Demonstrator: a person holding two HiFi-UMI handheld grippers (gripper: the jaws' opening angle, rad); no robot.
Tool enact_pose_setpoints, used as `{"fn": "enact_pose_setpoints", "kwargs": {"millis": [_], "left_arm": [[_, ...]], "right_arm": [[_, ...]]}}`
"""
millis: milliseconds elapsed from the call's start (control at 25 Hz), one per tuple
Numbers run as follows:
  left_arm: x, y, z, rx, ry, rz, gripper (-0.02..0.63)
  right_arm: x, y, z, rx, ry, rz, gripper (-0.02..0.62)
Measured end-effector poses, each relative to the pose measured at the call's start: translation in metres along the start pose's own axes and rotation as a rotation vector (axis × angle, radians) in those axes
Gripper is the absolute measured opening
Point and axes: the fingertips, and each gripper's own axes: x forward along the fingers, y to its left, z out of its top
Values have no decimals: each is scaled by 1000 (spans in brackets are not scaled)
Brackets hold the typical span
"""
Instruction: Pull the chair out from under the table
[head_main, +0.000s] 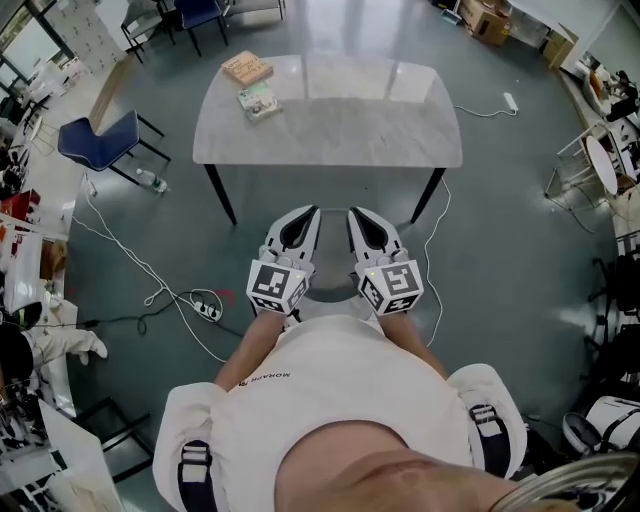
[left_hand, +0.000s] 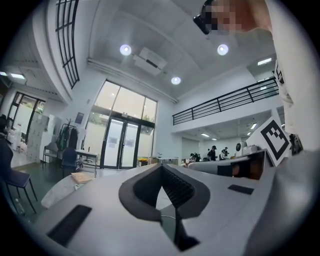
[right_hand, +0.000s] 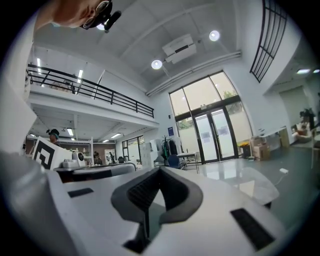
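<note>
A grey marble-topped table (head_main: 330, 125) on black legs stands ahead of the person. My left gripper (head_main: 305, 213) and right gripper (head_main: 360, 213) are held side by side, level, pointing at the table's near edge. Both are shut with nothing between the jaws. A grey rounded piece (head_main: 335, 290), seemingly part of the chair, shows low between them; the rest is hidden by the grippers and the person's body. In the left gripper view the shut left gripper (left_hand: 161, 167) faces the table top (left_hand: 60, 192). In the right gripper view the shut right gripper (right_hand: 159, 172) points over the table (right_hand: 250, 182).
A brown book (head_main: 247, 68) and a smaller book (head_main: 260, 101) lie on the table's far left corner. A blue chair (head_main: 100, 142) stands to the left. A power strip (head_main: 207, 311) and white cables lie on the floor at left; another cable (head_main: 437, 250) runs by the right table leg.
</note>
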Motion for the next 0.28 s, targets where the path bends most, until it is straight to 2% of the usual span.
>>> {"fn": "enact_pose_setpoints", "kwargs": {"millis": [280], "left_arm": [[8, 12, 9, 36, -25, 0, 3]], "right_arm": [[10, -6, 8, -31, -34, -15, 14]]}}
